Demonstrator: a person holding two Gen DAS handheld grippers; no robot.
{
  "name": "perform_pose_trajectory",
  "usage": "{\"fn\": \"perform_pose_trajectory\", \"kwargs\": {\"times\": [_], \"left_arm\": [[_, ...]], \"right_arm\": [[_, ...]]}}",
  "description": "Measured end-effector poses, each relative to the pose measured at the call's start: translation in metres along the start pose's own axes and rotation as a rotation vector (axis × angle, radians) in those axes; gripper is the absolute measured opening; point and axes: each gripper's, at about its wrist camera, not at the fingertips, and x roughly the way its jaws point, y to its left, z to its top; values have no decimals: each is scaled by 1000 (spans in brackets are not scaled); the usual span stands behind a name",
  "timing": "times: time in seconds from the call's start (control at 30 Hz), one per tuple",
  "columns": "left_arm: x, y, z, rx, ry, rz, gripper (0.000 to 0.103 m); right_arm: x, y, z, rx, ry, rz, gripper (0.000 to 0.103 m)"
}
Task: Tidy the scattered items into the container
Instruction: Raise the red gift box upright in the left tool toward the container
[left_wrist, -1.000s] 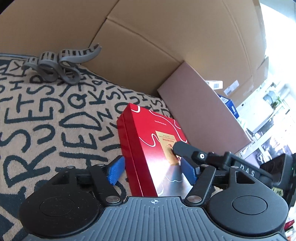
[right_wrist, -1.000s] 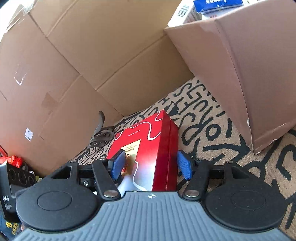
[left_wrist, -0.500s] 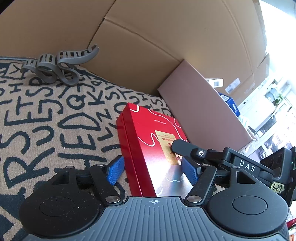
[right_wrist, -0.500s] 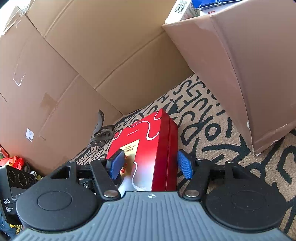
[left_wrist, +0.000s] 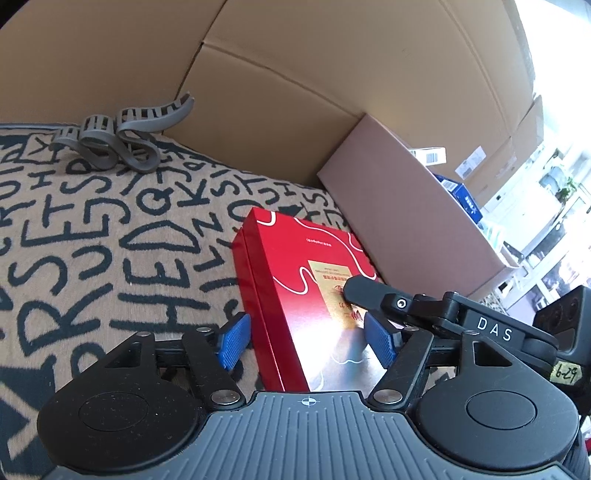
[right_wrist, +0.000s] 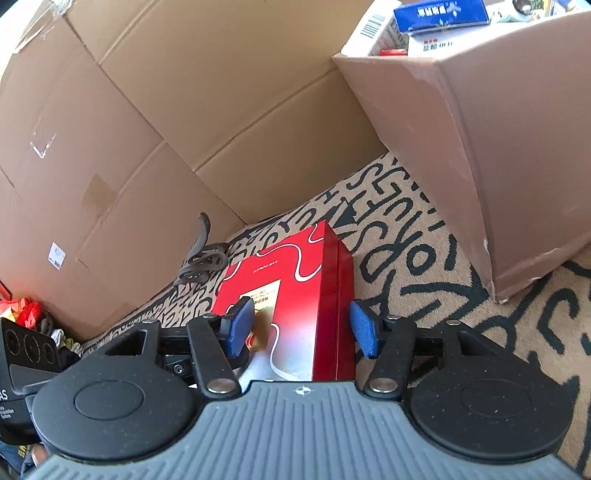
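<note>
Both claws stand wide apart astride one red box (left_wrist: 295, 291). Low in the left wrist view, the left gripper (left_wrist: 307, 341) has its blue pads either side of the box's near end, gripping nothing. At upper left a grey strap (left_wrist: 122, 133) lies on the lettered rug (left_wrist: 92, 236) against a cardboard wall (left_wrist: 295, 85). In the right wrist view, the right gripper (right_wrist: 303, 328) straddles the box's right edge, also empty. At upper right stands the open cardboard container (right_wrist: 491, 147), near the red box but apart from it.
</note>
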Motion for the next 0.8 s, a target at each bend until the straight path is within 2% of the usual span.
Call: {"fn": "perform_pose_trajectory", "kwargs": {"times": [0.47, 0.8], "left_arm": [[-27, -24, -10, 41, -76, 46, 65], [-44, -62, 10, 123, -150, 23, 64]], "right_arm": [[-30, 11, -5, -38, -47, 29, 59], [-63, 25, 16, -95, -161, 54, 58]]}}
